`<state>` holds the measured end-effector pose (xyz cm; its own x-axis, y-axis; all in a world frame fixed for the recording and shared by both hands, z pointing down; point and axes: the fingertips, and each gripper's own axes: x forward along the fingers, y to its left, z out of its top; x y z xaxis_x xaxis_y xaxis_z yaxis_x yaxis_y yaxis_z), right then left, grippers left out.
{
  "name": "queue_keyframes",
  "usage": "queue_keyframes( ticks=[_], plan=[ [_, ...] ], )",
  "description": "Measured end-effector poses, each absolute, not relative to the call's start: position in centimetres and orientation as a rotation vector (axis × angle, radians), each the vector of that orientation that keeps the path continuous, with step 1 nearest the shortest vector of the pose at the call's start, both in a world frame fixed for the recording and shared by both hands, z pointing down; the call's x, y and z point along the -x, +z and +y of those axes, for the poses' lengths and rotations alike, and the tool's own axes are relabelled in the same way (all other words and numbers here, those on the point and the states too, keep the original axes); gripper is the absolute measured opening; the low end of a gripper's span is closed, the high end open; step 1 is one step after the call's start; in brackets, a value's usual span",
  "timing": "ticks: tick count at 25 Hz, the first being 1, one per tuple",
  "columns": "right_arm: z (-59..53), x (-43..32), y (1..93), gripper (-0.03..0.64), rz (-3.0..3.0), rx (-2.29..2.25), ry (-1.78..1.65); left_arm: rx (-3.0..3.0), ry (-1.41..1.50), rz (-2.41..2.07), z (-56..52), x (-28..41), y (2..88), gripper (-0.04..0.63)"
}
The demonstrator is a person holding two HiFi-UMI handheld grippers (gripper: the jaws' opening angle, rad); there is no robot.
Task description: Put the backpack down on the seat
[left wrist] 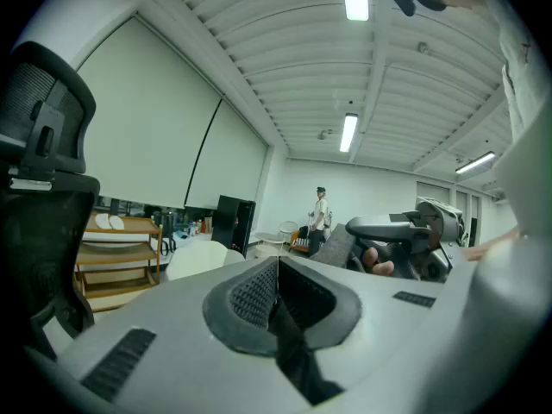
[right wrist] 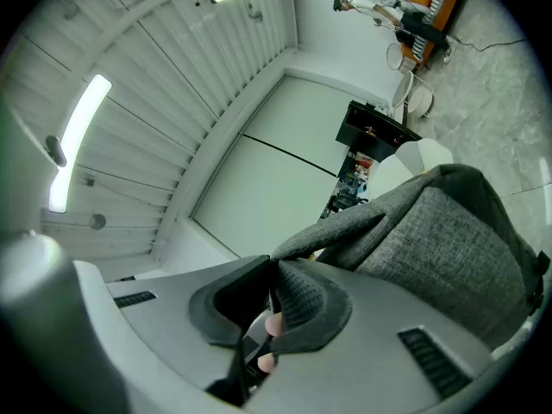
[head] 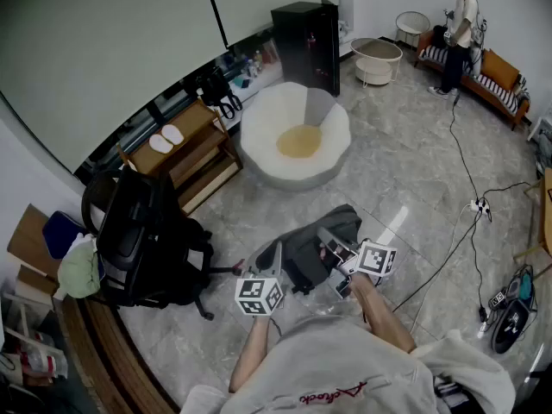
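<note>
A grey fabric backpack (head: 312, 241) hangs between my two grippers, above the floor in front of me. My right gripper (head: 335, 255) is shut on a fold of its grey cloth (right wrist: 440, 231), which runs in between the pads (right wrist: 297, 304). My left gripper (head: 273, 257) lies against the bag's left edge with its pads (left wrist: 250, 296) pressed together; no cloth shows between them. The backpack (left wrist: 341, 241) appears behind the right gripper in the left gripper view. The seat, a white round chair (head: 259, 132) with a yellow cushion (head: 299, 141), stands further ahead.
A black office chair (head: 138, 231) stands close on the left, with a wooden shelf (head: 185, 149) behind it. A black cabinet (head: 306, 46) and a round side table (head: 377, 59) are beyond the seat. Cables (head: 470, 205) cross the floor at right. A person (head: 464, 24) stands by an orange sofa (head: 496, 76).
</note>
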<state>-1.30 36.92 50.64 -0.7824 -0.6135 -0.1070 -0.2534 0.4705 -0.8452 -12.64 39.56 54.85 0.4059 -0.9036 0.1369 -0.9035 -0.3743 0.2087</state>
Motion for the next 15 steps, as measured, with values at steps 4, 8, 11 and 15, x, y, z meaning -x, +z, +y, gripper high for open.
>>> queue_keyframes(
  ticks=[4,8,11,15],
  plan=[
    [36.8,1.0,51.2,0.044,2.327,0.741,-1.238,-2.419,0.009,-1.575,39.4,12.3,55.2,0.032],
    [36.8,0.8,51.5,0.044,2.315,0.744,-1.254,-2.414,0.017,-1.566,39.3,12.2,55.5,0.032],
    [36.9,0.2,51.7,0.044,2.305,0.755,-1.263,-2.410,0.022,-1.559,39.4,11.8,55.7,0.032],
    [37.2,-0.7,51.2,0.044,2.290,0.718,-1.259,-2.405,0.035,-1.551,39.4,10.6,56.0,0.032]
  ],
)
